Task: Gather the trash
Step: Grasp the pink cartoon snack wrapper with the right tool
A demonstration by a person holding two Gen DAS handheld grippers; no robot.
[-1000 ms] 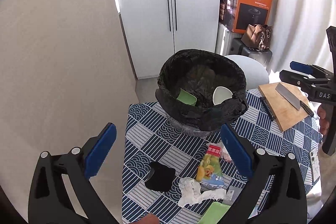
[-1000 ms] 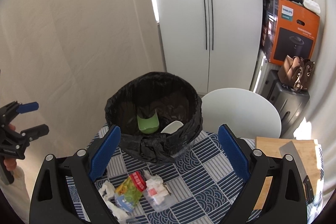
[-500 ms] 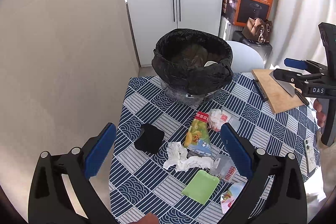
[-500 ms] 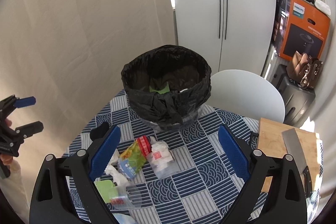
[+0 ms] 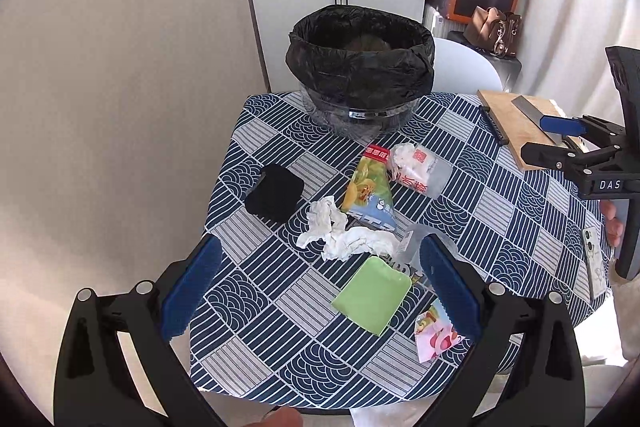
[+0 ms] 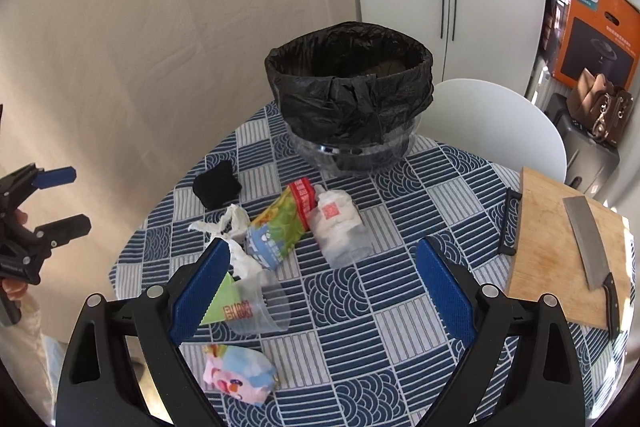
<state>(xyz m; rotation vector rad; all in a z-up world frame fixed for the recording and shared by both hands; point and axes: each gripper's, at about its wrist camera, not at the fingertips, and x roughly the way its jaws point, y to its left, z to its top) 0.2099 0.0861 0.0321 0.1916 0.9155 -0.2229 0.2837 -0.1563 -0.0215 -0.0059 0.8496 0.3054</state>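
Blue-padded and spread wide, your left hand-held gripper [image 5: 318,287] hangs empty above the near left part of the tabletop [image 5: 280,307], nothing between its jaws. Under it the patterned cloth carries the litter. Farthest left lies a black crumpled item [image 5: 274,197], apart from the rest. Just right of it sits a white crumpled tissue [image 5: 340,233], touching the lower edge of a yellow-green snack packet [image 5: 368,193] with a red top. A flat green wrapper [image 5: 372,293] lies nearer you, below the tissue, and a pink printed wrapper [image 5: 434,337] lies at the near edge, partly behind the right finger of that gripper. A clear plastic cup [image 6: 256,301] lies on its side between tissue and green wrapper. Right of the snack packet, a second clear cup stuffed with white paper [image 5: 418,169] lies tipped over.

Behind the litter, at the far side of the tabletop, stands the bin lined with a black bag [image 5: 360,67], upright; its contents cannot be made out from these angles.

Your right hand-held gripper [image 6: 320,283] is likewise open and empty, held above the middle of the tabletop. At the right edge rests a wooden cutting board [image 6: 548,247] with a cleaver [image 6: 588,243] lying flat on it. A white phone [image 5: 594,265] lies at the near right rim.
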